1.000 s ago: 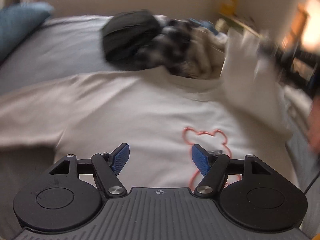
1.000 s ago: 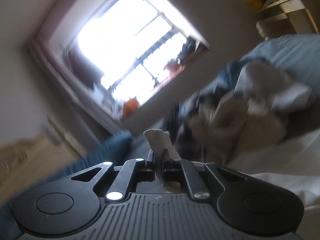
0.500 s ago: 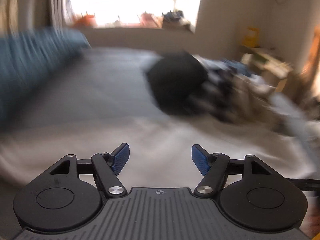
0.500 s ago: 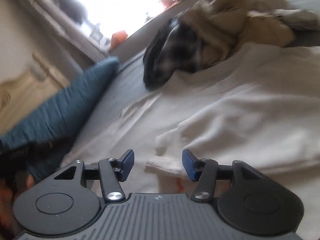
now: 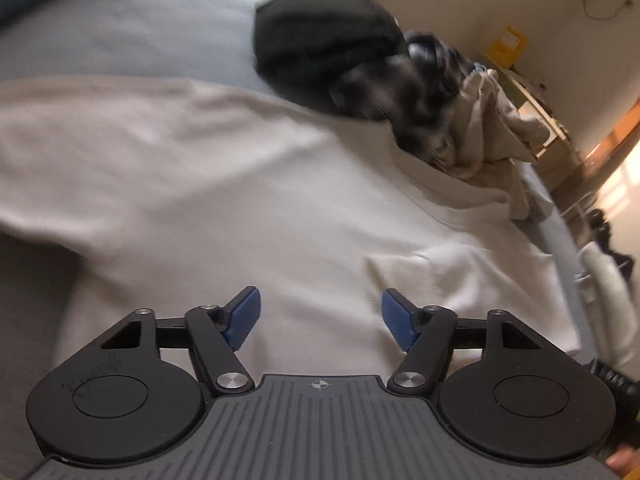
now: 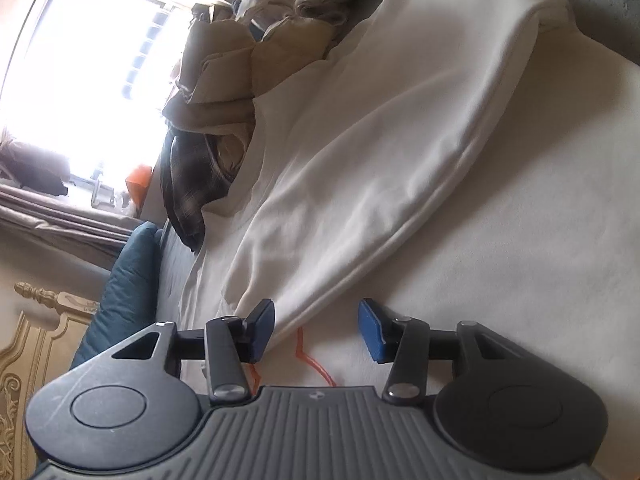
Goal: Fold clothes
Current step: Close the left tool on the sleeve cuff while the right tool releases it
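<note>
The sweatshirt (image 6: 400, 168) is cream with an orange outline drawing (image 6: 316, 364) on it, the bedsheet (image 5: 132, 28) grey, the pillow (image 6: 128, 280) teal, the heaped clothes (image 6: 232, 80) tan around a dark brown plaid shirt (image 6: 188, 184) and a black garment (image 5: 324, 36), both grippers black with blue pads (image 5: 242, 316)
</note>
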A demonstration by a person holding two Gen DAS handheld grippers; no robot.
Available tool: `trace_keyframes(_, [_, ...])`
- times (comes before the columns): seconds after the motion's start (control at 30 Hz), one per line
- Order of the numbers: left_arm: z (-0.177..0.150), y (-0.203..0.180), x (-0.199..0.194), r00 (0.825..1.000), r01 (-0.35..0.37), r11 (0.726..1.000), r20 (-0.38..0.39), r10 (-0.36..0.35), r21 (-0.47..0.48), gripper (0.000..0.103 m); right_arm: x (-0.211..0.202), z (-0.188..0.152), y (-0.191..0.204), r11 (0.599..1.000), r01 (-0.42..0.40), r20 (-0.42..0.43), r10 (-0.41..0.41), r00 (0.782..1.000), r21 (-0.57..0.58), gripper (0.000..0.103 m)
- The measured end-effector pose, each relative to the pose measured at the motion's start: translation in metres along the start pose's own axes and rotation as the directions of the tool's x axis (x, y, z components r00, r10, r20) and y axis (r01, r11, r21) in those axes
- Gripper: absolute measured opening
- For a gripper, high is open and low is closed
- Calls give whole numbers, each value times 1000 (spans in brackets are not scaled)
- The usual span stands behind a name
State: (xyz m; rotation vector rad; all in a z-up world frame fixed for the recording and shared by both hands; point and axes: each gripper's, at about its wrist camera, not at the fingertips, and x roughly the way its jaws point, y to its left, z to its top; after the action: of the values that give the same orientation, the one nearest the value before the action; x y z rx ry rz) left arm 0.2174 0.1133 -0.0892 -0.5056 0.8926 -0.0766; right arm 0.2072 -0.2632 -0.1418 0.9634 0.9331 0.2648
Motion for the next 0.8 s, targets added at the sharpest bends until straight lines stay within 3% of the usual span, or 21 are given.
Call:
trace_keyframes(0.1, [-7, -12, 12, 997, 70, 997, -22, -71, -40, 63, -3, 2, -7, 999, -12, 9, 12, 1000, 36, 46])
trace_keyframes(0.3, [-23, -37, 29, 999, 37, 997, -32, -35, 66, 57, -3, 5, -25, 993, -50, 18, 48, 999, 109, 40])
trace_keyframes(0.43, [-29, -46, 35, 1000, 1, 995, 5, -1, 105, 54, -2, 6, -27, 990, -64, 19, 62, 998, 126, 39])
trace_keyframes(0.53, [-32, -43, 36, 999, -11, 998, 36, 9, 63, 42, -2, 6, -28, 988, -69, 24, 66, 998, 137, 38])
trace_keyframes(0.67, [-37, -43, 37, 996, -46, 996, 80, 39, 78, 11, 0, 6, -28, 989, -74, 29, 71, 997, 131, 38])
trace_keyframes(0.8, [-39, -42, 35, 993, -47, 997, 115, 40, 59, 3, 1, 7, -29, 987, -85, 29, 81, 996, 137, 38])
